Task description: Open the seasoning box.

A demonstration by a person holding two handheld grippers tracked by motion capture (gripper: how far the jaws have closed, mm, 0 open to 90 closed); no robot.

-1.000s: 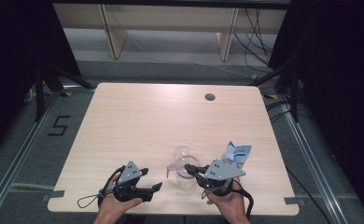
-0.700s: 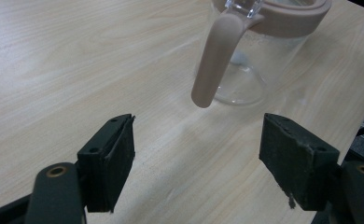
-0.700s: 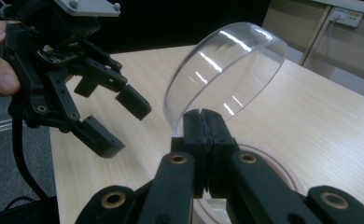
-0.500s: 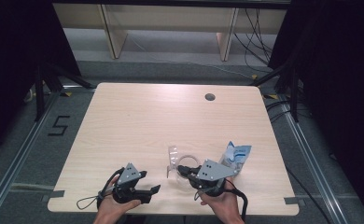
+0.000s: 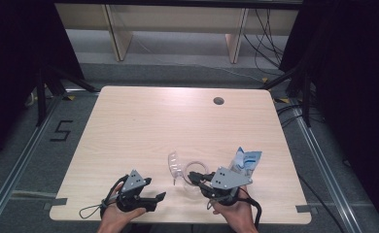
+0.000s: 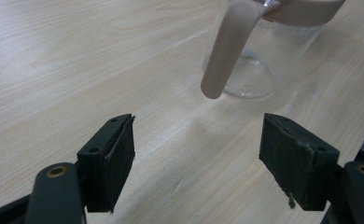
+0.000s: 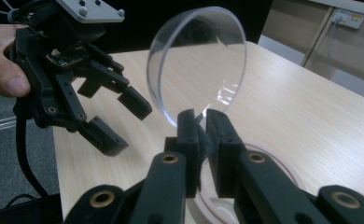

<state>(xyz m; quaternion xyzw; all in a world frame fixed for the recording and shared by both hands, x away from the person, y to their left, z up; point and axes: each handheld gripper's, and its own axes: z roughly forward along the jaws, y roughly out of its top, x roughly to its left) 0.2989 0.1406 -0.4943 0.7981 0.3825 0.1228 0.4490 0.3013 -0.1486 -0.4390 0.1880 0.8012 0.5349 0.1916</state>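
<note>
Clear lid pinched above the jar

The tabletop [image 5: 144, 126] is light wood. Near its front edge stands a clear jar [image 6: 252, 60]. The right hand-held gripper [image 7: 199, 122] is squeezed tight on the edge of a round clear lid [image 7: 199, 60], holding it up on its side. The left hand-held gripper [image 6: 199, 163] is wide apart and holds nothing, close in front of the jar. A blue-and-white packet [image 5: 248, 161] lies just beside the right one
</note>
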